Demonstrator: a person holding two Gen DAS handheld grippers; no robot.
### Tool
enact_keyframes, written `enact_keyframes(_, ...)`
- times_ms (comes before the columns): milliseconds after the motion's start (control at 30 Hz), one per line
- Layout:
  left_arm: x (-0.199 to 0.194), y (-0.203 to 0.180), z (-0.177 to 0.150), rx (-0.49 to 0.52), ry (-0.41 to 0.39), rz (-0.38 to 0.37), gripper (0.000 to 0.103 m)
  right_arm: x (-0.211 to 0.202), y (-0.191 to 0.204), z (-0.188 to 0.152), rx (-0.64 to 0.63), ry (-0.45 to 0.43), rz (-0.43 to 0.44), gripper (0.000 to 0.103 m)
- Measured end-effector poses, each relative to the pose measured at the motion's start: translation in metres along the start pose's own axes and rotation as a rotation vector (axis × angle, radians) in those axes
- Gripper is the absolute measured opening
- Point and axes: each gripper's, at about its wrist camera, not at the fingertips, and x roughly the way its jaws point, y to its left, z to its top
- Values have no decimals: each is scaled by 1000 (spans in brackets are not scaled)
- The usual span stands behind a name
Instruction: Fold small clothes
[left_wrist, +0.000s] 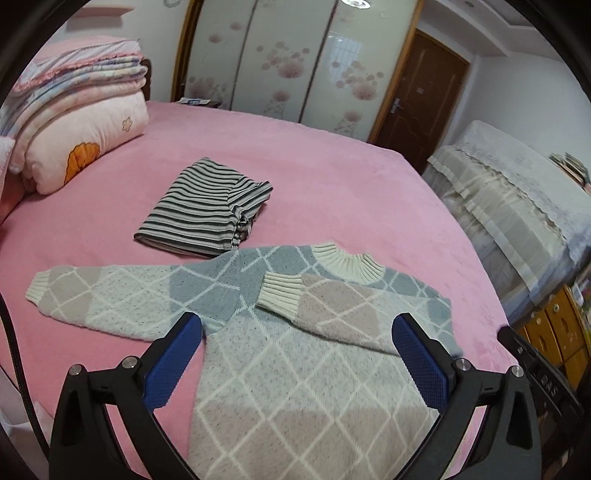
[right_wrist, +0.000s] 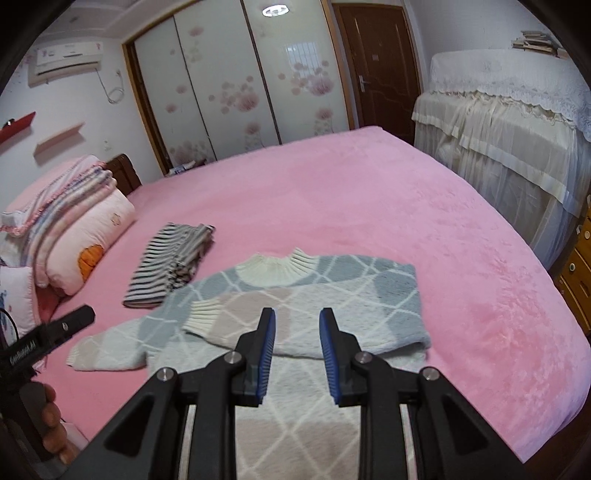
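A small diamond-pattern sweater (left_wrist: 295, 369) in grey, blue and beige lies flat on the pink bed, also in the right wrist view (right_wrist: 332, 295). Its right sleeve (left_wrist: 332, 306) is folded across the chest; its left sleeve (left_wrist: 110, 299) lies stretched out to the left. My left gripper (left_wrist: 295, 328) is wide open and empty, just above the sweater's body. My right gripper (right_wrist: 297, 317) is open with a narrower gap and empty, above the folded sleeve (right_wrist: 240, 314). A folded striped garment (left_wrist: 207, 210) lies beyond the sweater, also in the right wrist view (right_wrist: 173, 262).
The pink bed (left_wrist: 332, 177) stretches far behind the clothes. Folded quilts and pillows (left_wrist: 74, 122) are stacked at the left. A lace-covered cabinet (right_wrist: 498, 110) stands right of the bed, with wardrobe doors (right_wrist: 229, 81) behind. The left gripper's body (right_wrist: 48, 332) shows at the left edge.
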Motion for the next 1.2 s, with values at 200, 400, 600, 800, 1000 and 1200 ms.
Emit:
enact_keyframes(200, -31, 27, -9, -4, -20, -23, 102, -10, 38, -11, -45, 20, 49, 28)
enact_keyframes(400, -60, 88, 1, -9, -25, 82, 102, -10, 91, -24, -209, 26, 42, 35)
enact_keyframes(600, -86, 171, 23, -81, -77, 274, 102, -1, 137, -26, -312, 42, 88, 35)
enact_keyframes(800, -89, 233, 34, -158, -85, 397, 102, 12, 193, -18, -410, 22, 146, 36)
enact_keyframes(1000, -57, 291, 38, -220, -21, 506, 102, 38, 259, -20, -510, -8, 213, 55)
enact_keyframes(1200, -5, 355, 33, -351, 95, 524, 102, 81, 310, -39, -567, 31, 260, 56)
